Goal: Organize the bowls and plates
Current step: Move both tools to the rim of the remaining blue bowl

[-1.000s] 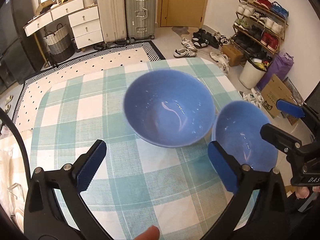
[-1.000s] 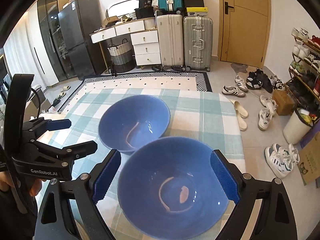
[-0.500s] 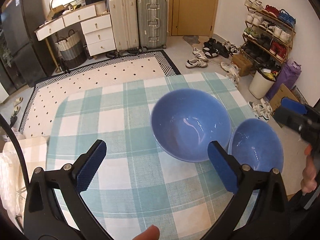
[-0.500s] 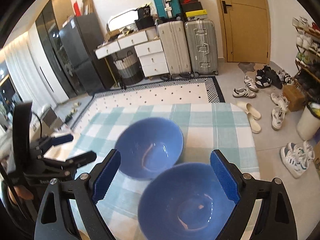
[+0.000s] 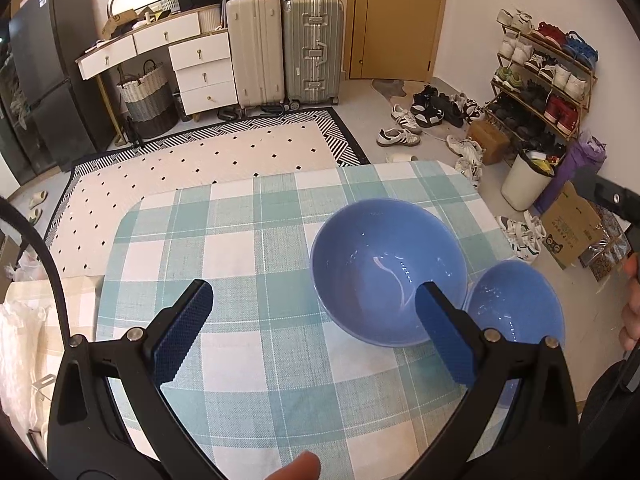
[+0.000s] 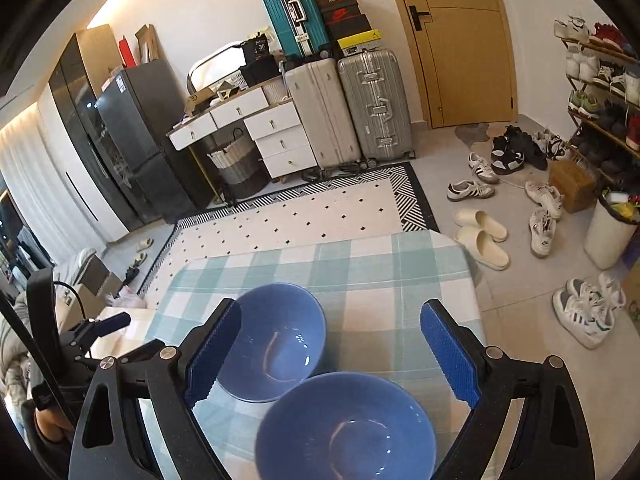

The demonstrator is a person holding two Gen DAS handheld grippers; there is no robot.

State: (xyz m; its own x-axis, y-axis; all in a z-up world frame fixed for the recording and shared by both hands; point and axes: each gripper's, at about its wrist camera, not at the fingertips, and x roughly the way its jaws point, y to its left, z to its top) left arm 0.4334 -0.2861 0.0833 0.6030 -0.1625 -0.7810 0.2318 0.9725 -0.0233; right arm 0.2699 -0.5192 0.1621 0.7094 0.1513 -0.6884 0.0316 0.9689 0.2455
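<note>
Now | both grippers pulled back and up, jaws apart, empty: left gripper [image 5: 314,332], right gripper [image 6: 330,354] | two bowls [image 5: 388,270] [image 5: 516,304] touching on bench [image 5: 240,240], near bowl at 4 o'clock of far one | release done, stacking likely next

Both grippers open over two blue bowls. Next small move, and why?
Probably lower the right gripper onto the near bowl: its jaws stand open and empty above it, and that bowl sits apart beside the far bowl, not yet stacked.
</note>
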